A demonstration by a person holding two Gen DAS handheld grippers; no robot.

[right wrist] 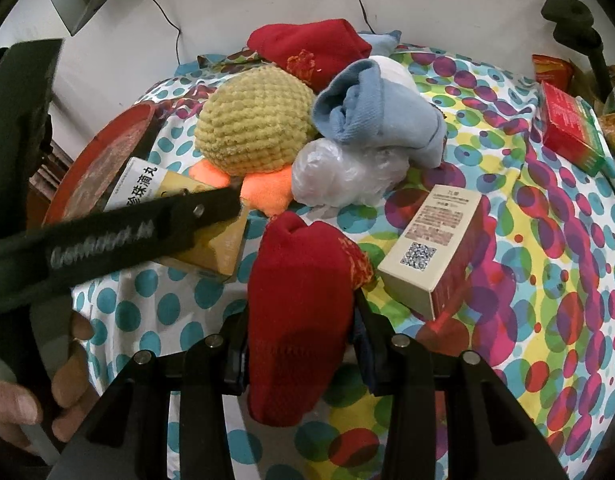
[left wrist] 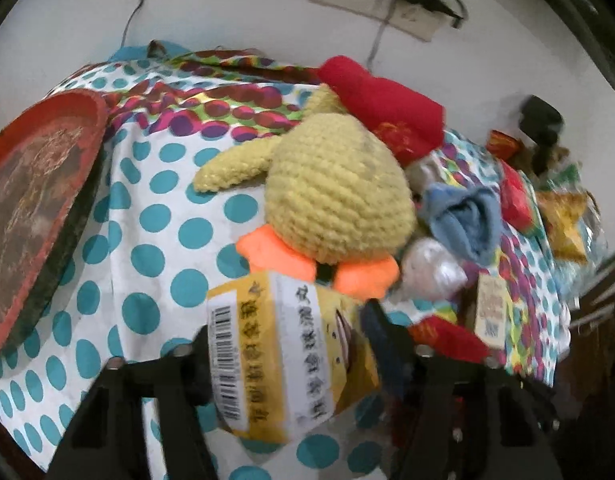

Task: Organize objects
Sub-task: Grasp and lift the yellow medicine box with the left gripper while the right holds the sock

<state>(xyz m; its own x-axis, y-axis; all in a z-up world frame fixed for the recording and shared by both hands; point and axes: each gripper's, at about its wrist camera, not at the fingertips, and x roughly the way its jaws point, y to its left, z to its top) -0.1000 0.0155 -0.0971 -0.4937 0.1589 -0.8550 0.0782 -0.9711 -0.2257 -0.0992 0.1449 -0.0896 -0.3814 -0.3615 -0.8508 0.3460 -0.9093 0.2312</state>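
Observation:
My left gripper (left wrist: pixel 287 332) is shut on a yellow medicine box (left wrist: pixel 287 356) with a barcode, held just in front of a yellow crochet duck toy (left wrist: pixel 339 196) with orange feet. In the right wrist view that box (right wrist: pixel 211 248) sits under the left gripper's black finger (right wrist: pixel 195 212), beside the duck (right wrist: pixel 255 120). My right gripper (right wrist: pixel 299 320) is shut on a red sock (right wrist: pixel 299 312), which stands up between its fingers over the dotted cloth. Another red sock (right wrist: pixel 307 52), a rolled blue sock (right wrist: pixel 375 112) and a crumpled clear plastic bag (right wrist: pixel 339 172) lie behind.
A white and red carton (right wrist: pixel 435 240) with a QR code lies right of the held sock. A round red tin (left wrist: pixel 35 208) leans at the table's left edge. A red box (right wrist: pixel 567 128) and snack packets crowd the far right. A person's hand (right wrist: pixel 11 408) shows at bottom left.

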